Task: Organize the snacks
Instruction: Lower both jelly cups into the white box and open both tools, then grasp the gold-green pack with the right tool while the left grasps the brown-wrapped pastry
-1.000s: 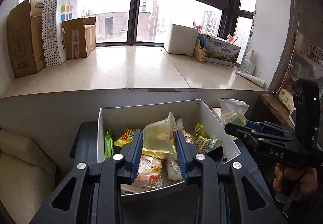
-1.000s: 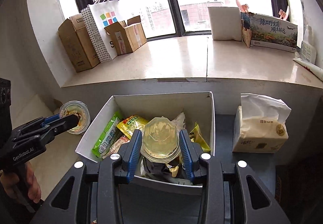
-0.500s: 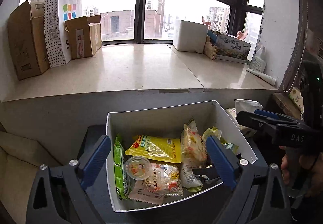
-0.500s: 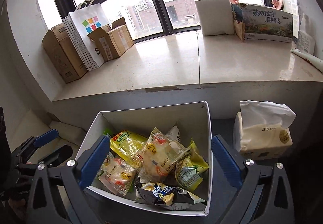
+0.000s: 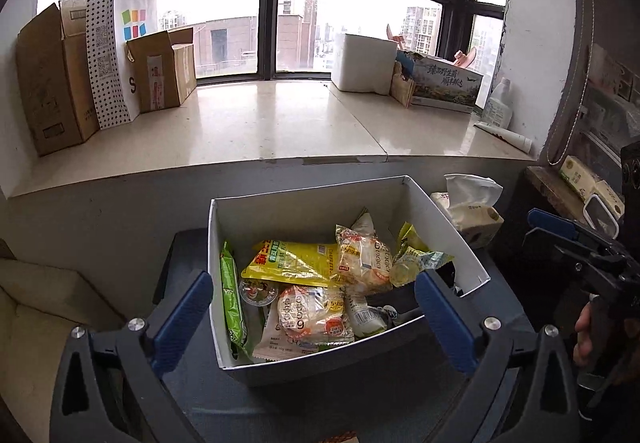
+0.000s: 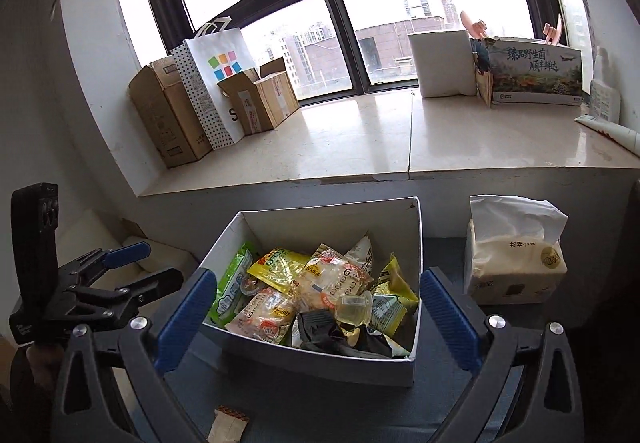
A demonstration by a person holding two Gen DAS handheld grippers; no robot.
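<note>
A white box (image 5: 256, 219) (image 6: 418, 243) on a dark table holds several snack packets. Among them lie a yellow packet (image 5: 292, 257), a green packet (image 5: 232, 303) and two clear jelly cups (image 5: 258, 291) (image 6: 354, 309). My left gripper (image 5: 316, 319) is open and empty, with its jaws wide apart on either side of the box's near end. My right gripper (image 6: 320, 319) is also open and empty, just in front of the box. Each gripper shows from the side in the other's view, the right one (image 5: 560, 239) and the left one (image 6: 132, 267).
A tissue pack (image 6: 516, 263) stands right of the box. The stone windowsill (image 5: 280, 123) behind holds cardboard boxes (image 5: 52, 79), a paper bag (image 5: 120, 47), a white block (image 5: 366, 61) and a printed carton (image 5: 444, 83). A small wrapper (image 6: 228, 423) lies on the table near me.
Both grippers held a clear jelly cup over the box a second ago. Both have opened, the cups now lie in the box, and the grippers have drawn back a little.
</note>
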